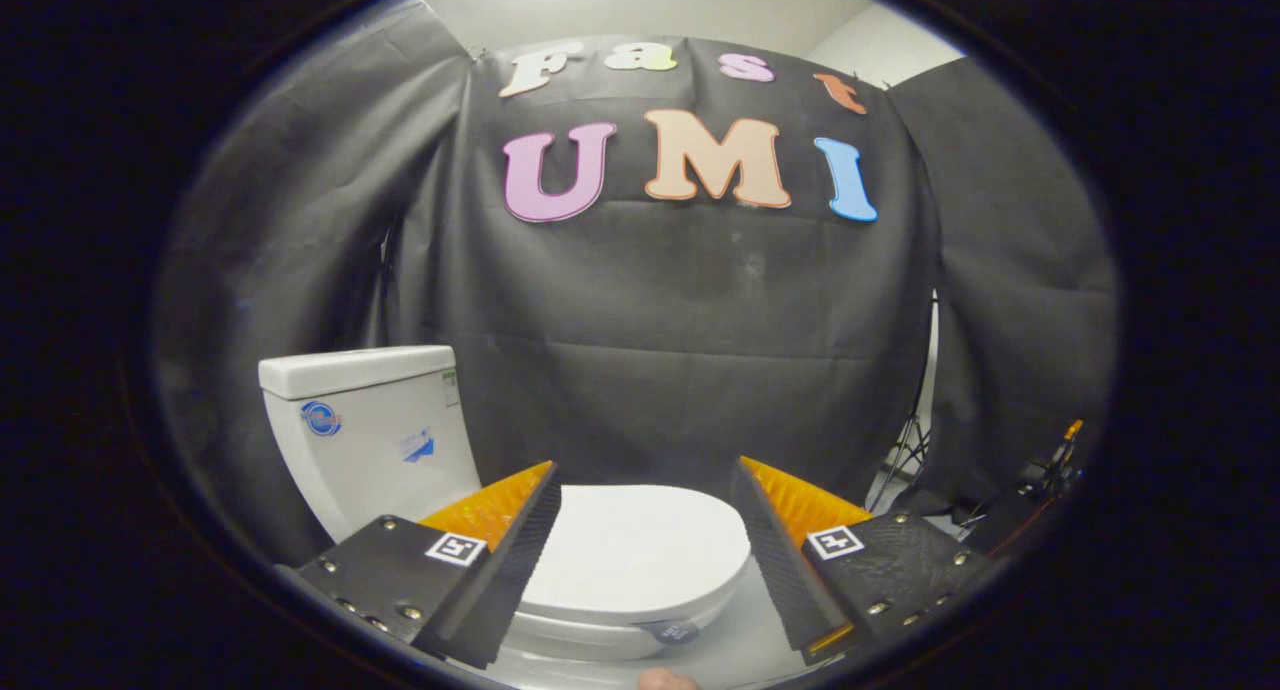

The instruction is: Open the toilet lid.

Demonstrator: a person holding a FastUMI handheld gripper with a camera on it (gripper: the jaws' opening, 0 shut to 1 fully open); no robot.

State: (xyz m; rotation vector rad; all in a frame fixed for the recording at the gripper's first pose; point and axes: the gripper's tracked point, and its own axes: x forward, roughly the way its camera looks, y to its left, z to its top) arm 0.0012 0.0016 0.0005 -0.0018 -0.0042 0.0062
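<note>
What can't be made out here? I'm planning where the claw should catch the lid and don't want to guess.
- Lid front edge, gripper view: cut off low between the open claw fingers, so any lip or gap is unclear.
- Lid hinge by the tank: hidden behind the left finger.
- Tank stickers: too small to read.
- Dark round thing under the lid rim: too small to identify.
- Toilet base: hidden.

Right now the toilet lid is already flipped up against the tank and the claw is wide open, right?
Not quite. The toilet lid is down, lying flat over the bowl, not up against the tank. The gripper view shows it. The claw is wide open, with the lid between its fingers.
</note>
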